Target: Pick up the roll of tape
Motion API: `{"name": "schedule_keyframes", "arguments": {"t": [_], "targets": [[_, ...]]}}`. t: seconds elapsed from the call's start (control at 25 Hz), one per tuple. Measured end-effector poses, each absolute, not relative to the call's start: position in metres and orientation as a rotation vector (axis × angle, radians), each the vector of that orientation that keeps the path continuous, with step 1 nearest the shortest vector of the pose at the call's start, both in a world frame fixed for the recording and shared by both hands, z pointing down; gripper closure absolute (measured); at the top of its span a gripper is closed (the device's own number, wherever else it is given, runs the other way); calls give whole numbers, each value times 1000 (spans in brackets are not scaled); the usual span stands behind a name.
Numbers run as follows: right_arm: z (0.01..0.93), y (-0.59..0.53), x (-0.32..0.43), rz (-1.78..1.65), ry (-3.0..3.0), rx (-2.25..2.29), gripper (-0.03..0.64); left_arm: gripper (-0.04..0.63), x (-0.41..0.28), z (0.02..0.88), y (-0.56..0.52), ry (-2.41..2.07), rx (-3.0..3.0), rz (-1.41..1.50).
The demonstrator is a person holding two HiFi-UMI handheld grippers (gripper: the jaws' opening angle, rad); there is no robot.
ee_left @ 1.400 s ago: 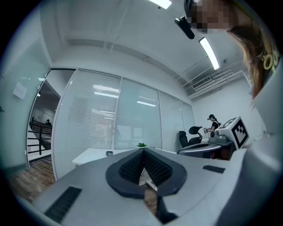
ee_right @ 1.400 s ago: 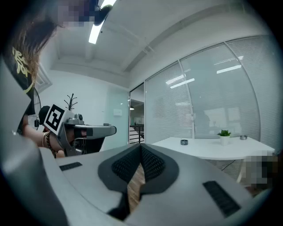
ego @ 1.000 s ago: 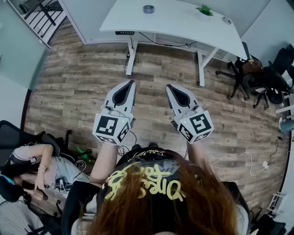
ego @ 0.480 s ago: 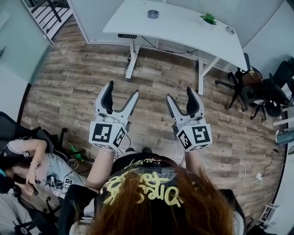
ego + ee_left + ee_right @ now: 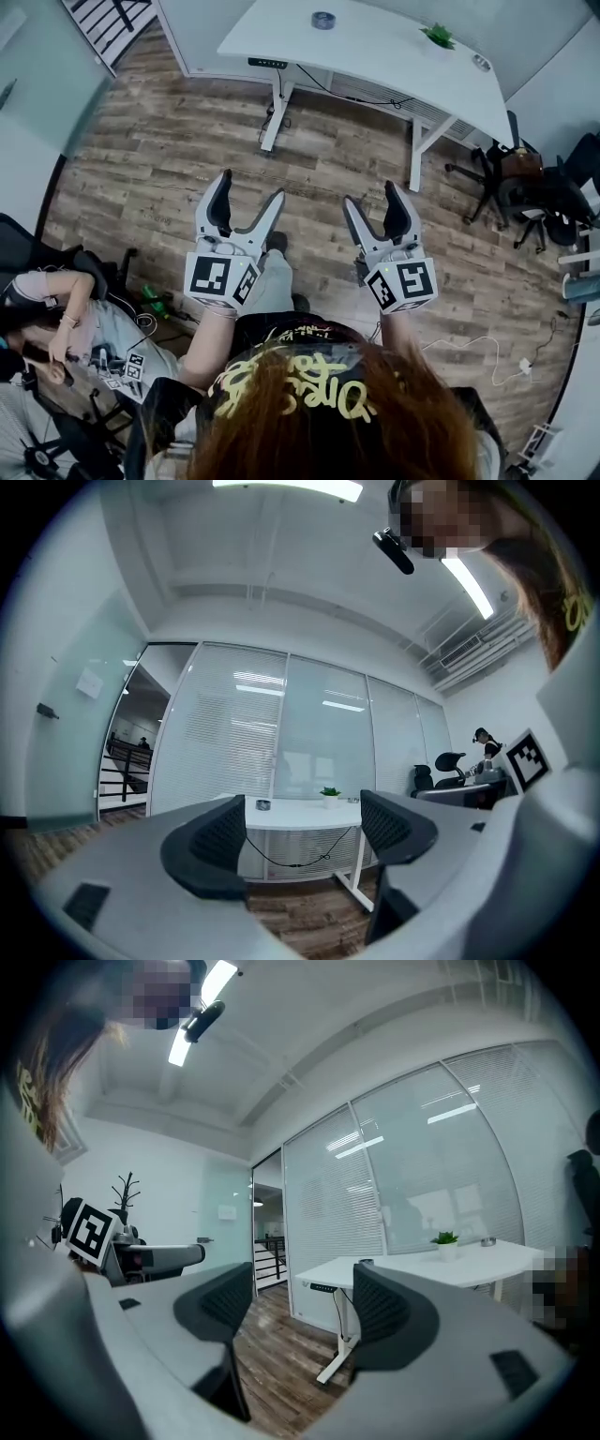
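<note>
The roll of tape lies flat on the white table, toward its left end, with a potted plant and a small round dish further along to the right. It's well apart from both claws. Out over the wooden floor, short of the table, the person has both forearms stretched forward side by side, grippers level and aimed at the table. The left claw gapes wide with nothing between its jaws; its own view shows only the table and tape beyond. The right claw is spread just as wide and is also empty. Office chairs crowd the right side, and a seated person is at the left.
</note>
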State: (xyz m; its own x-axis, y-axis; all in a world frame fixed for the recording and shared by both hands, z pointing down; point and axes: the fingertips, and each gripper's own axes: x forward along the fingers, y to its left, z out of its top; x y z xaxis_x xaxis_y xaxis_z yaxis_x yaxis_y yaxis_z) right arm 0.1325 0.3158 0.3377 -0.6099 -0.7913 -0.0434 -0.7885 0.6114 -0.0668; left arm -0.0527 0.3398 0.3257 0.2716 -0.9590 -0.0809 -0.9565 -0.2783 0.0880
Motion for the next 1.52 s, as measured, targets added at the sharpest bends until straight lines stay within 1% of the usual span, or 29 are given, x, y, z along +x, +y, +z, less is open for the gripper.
{"name": "schedule_keyframes", "arguments": {"t": [0.32, 0.56, 0.84, 1.08, 1.28, 1.52], "targets": [[337, 268, 128, -55, 2725, -1406, 301, 218, -53, 323, 282, -1818, 2566, -162], [332, 192, 112, -33, 2695, -1429, 301, 218, -66, 316, 200, -1784, 2615, -158], [317, 99, 93, -16, 2642, -1493, 301, 218, -97, 306, 103, -1753, 2637, -161], [317, 34, 76, -29, 2622, -1533, 301, 218, -112, 306, 37, -1707, 2666, -141], [319, 3, 65, -20, 2611, -1551, 301, 219, -118, 314, 2, -1630, 2703, -117], [327, -9, 63, -38, 2614, -1567, 301, 219, -125, 318, -13, -1632, 2693, -125]]}}
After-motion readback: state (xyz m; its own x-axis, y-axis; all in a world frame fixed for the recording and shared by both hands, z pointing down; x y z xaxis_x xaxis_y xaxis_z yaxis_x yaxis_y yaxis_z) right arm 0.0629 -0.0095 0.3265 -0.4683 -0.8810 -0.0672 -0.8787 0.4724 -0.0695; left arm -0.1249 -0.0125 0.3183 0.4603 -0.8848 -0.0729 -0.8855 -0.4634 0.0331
